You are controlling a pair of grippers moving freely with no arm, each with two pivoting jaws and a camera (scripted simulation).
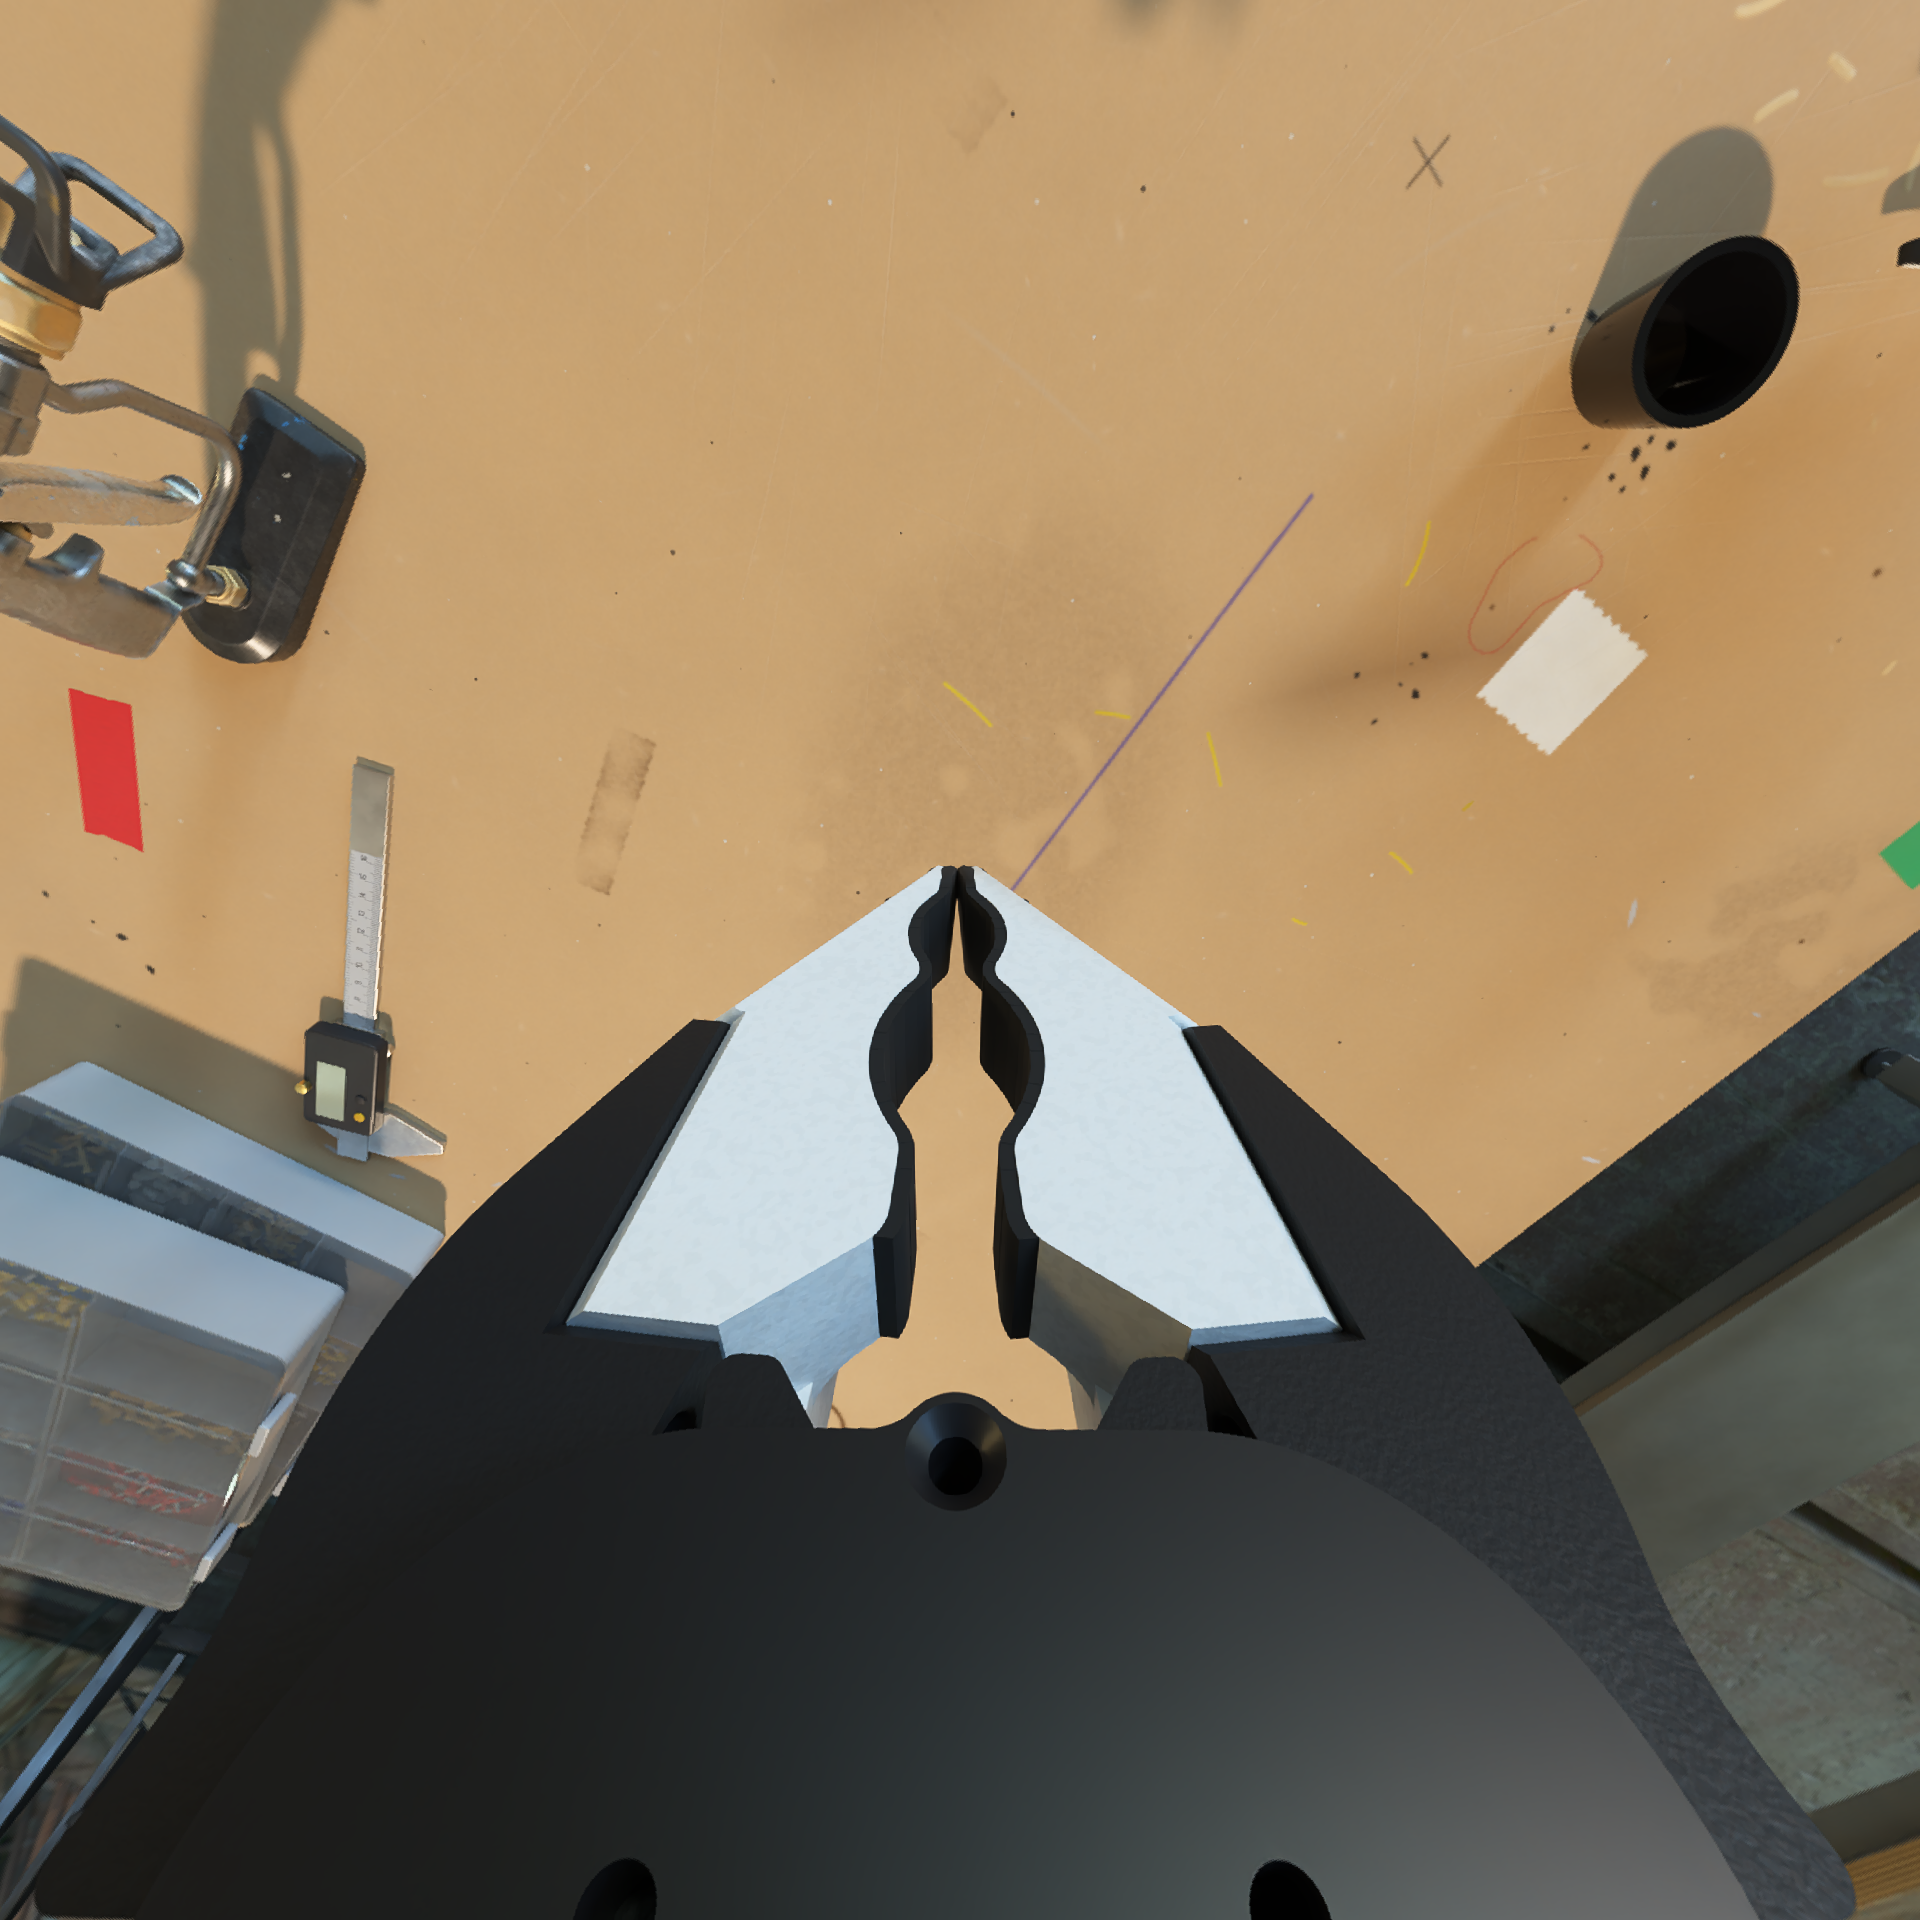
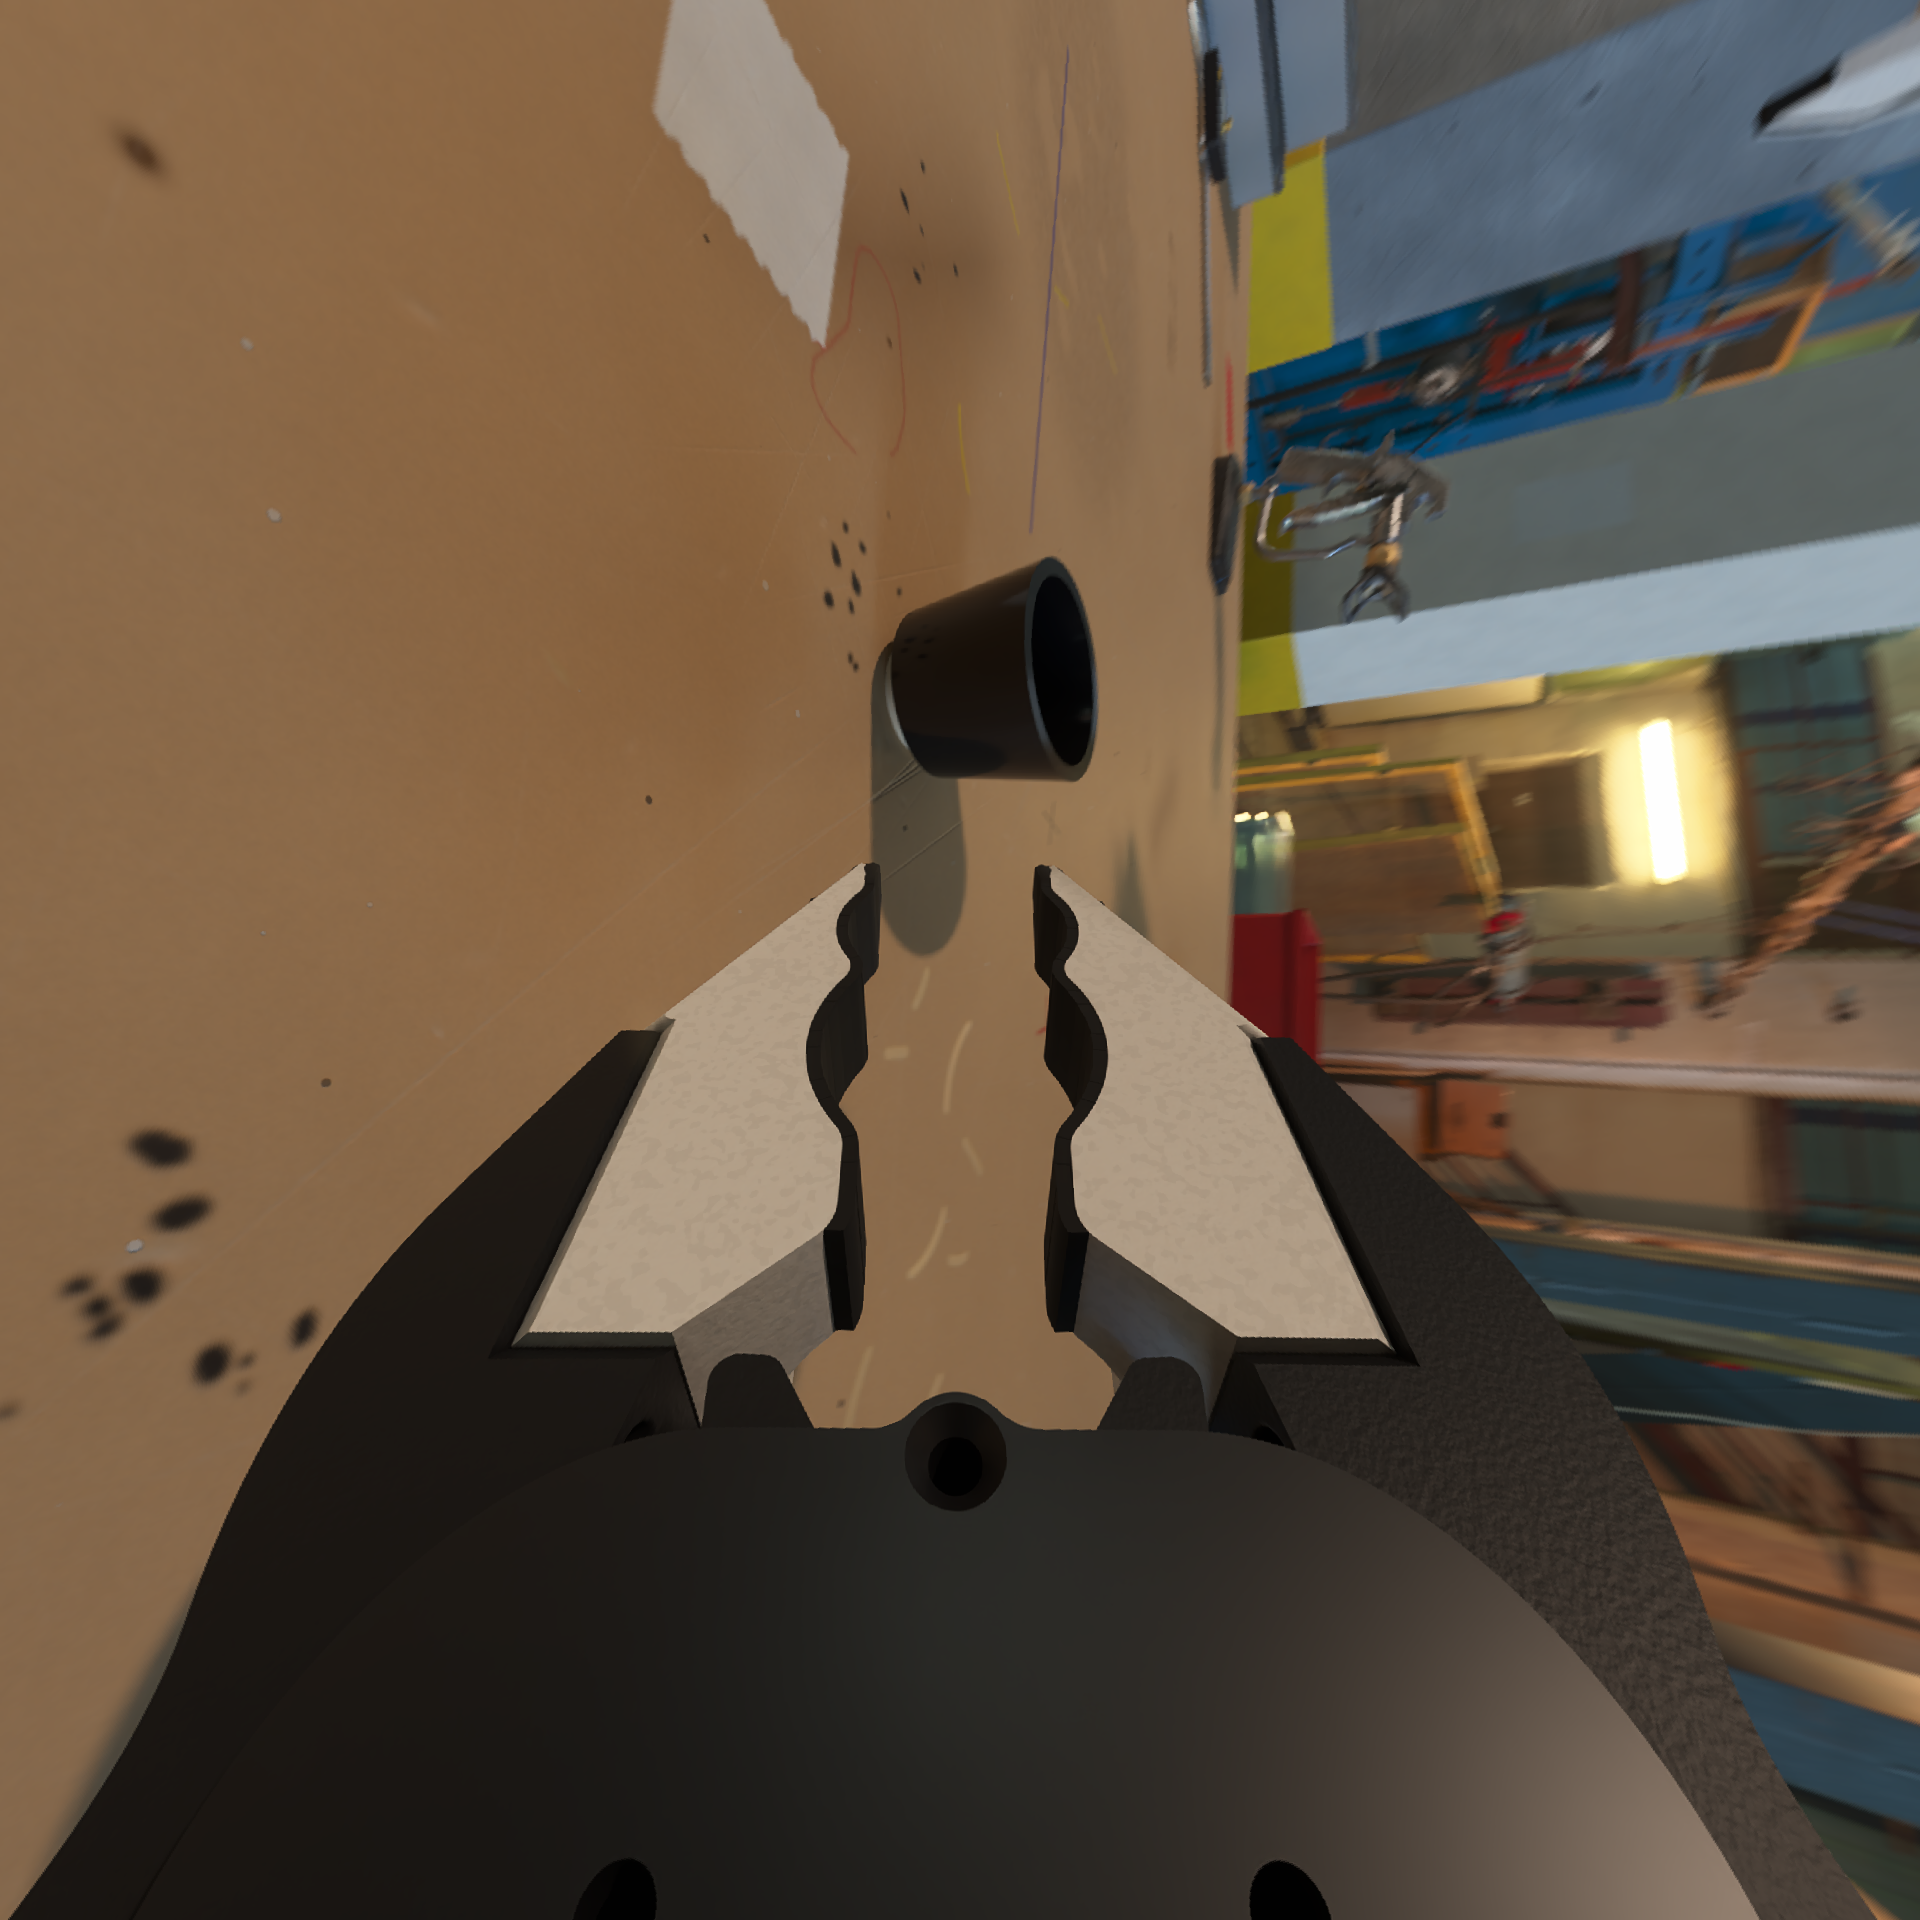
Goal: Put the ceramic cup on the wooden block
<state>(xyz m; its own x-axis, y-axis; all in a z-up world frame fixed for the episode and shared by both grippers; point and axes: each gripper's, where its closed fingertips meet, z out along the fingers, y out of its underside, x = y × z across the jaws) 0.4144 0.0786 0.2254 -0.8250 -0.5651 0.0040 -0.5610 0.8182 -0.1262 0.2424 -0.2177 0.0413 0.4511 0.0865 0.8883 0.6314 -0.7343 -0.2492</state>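
The ceramic cup is black and stands upright on the tan tabletop. In the left wrist view the cup (image 1: 1683, 332) is at the far upper right, well away from my left gripper (image 1: 956, 875). That gripper is shut and empty, above the middle of the table. The right wrist view is rolled sideways, so the table runs up the left side. There the cup (image 2: 992, 675) is just ahead of my right gripper (image 2: 956, 873), which is open, empty and apart from the cup. No wooden block shows in either view.
A white paper scrap (image 1: 1558, 670) lies near the cup. A metal clamp tool (image 1: 104, 468) with a black pad (image 1: 281, 520), a digital caliper (image 1: 364, 987), red tape (image 1: 104, 769) and clear parts boxes (image 1: 156, 1330) sit at the left. The table edge (image 1: 1662, 1122) runs lower right.
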